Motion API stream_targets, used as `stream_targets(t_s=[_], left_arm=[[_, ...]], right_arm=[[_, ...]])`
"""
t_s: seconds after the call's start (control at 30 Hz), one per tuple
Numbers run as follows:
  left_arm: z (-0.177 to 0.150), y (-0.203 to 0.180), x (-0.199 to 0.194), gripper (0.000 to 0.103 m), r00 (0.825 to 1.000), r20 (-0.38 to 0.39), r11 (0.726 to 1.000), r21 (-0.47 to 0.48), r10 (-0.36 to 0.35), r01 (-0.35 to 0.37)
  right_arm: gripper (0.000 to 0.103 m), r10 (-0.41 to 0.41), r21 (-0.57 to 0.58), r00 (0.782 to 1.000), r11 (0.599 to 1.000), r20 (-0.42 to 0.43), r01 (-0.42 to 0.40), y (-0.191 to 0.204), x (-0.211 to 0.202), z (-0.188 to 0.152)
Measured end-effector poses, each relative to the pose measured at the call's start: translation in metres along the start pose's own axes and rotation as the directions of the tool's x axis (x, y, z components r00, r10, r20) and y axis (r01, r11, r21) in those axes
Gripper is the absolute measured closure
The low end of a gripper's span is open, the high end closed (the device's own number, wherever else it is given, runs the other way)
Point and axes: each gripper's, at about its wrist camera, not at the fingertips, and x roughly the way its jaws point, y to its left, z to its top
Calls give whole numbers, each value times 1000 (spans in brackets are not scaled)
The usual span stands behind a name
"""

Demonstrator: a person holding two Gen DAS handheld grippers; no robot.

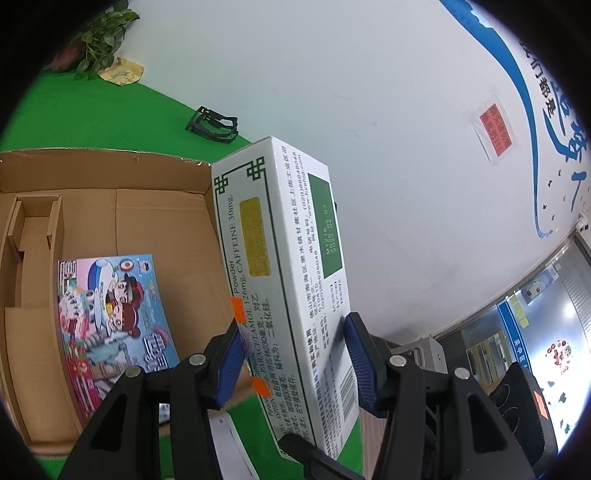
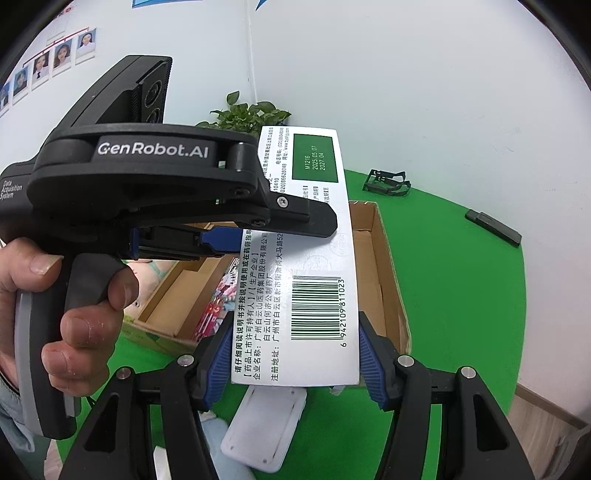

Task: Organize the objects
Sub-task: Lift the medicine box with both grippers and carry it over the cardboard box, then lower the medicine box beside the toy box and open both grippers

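Observation:
A white medicine box (image 1: 280,266) with green trim is held in the air by both grippers above a green table. My left gripper (image 1: 291,354) is shut on its lower part. My right gripper (image 2: 291,354) is shut on the barcode end of the same box (image 2: 310,258). The left gripper's black body (image 2: 155,177) shows in the right wrist view, clamped across the box's middle. An open cardboard box (image 1: 110,221) lies below and to the left, holding a colourful cartoon packet (image 1: 110,314); the cardboard box also shows in the right wrist view (image 2: 384,266).
A black wire holder (image 1: 214,123) sits on the green table (image 1: 74,118) near the wall, with a potted plant (image 1: 103,33) at the far corner. A white flat device (image 2: 266,432) lies below the grippers. A black bar (image 2: 493,227) lies at right.

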Motion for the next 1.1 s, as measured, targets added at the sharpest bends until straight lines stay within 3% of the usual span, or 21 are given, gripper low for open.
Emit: stream_targets(t_s=[0.27, 0.6, 0.83, 0.9, 1.1], left_arm=[[26, 43, 49, 52, 998, -58, 996, -87, 24, -29], [23, 92, 103, 52, 985, -161, 981, -173, 59, -87], [16, 99, 111, 47, 968, -219, 978, -141, 123, -156], [16, 96, 106, 47, 962, -208, 972, -113, 180, -206], [13, 80, 84, 47, 958, -164, 968, -47, 236, -247]], right_arm=[[45, 46, 22, 992, 999, -114, -44, -24, 76, 38], [45, 122, 132, 947, 988, -296, -86, -65, 169, 34], [45, 109, 150, 922, 987, -372, -56, -59, 195, 13], [45, 79, 141, 917, 990, -390, -25, -56, 198, 8], [45, 58, 130, 914, 992, -401, -6, -52, 202, 11]])
